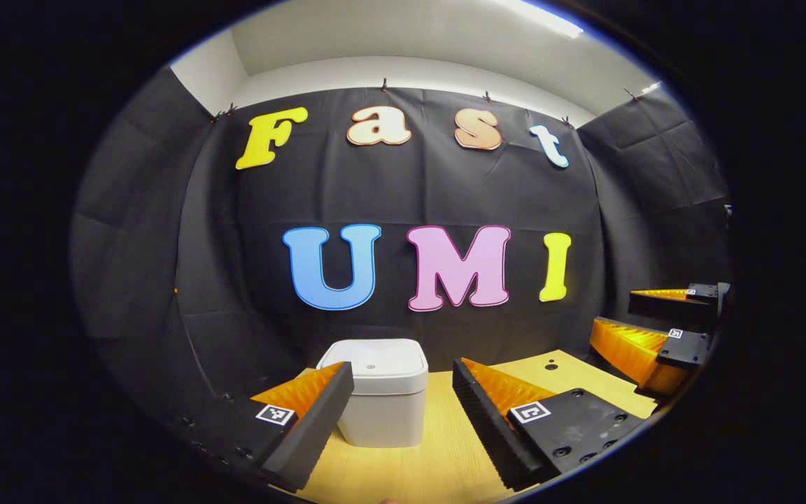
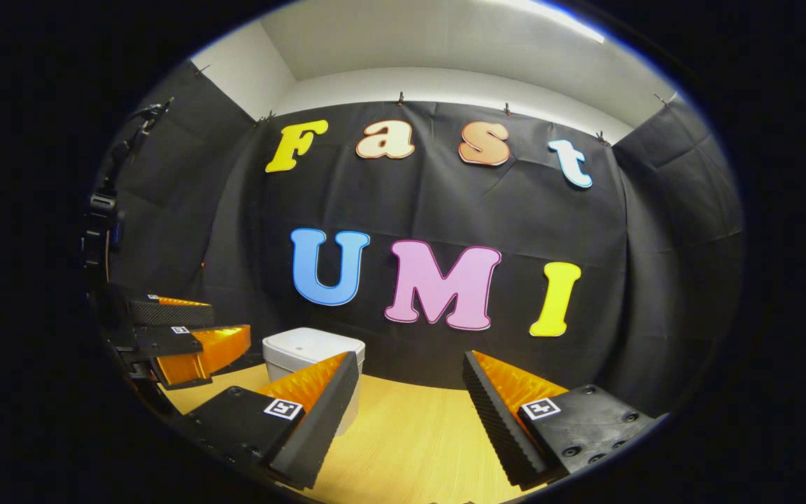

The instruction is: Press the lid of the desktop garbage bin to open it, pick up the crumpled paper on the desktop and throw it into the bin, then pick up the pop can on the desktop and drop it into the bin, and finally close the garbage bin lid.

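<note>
White bin (image 1: 383, 392), lid down, stands on wooden desktop (image 1: 445, 462) by the back wall.

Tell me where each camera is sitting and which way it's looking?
Left gripper view: rides on the left gripper, low over the wooden table, facing the white garbage bin and the cloth wall; its own open fingers show at the bottom, the right gripper at the right edge.
Right gripper view: rides on the right gripper, facing the same wall, the bin left of centre; its own open fingers show, the left gripper at the left.
Both share the bin, lid closed, the table and the wall.
</note>
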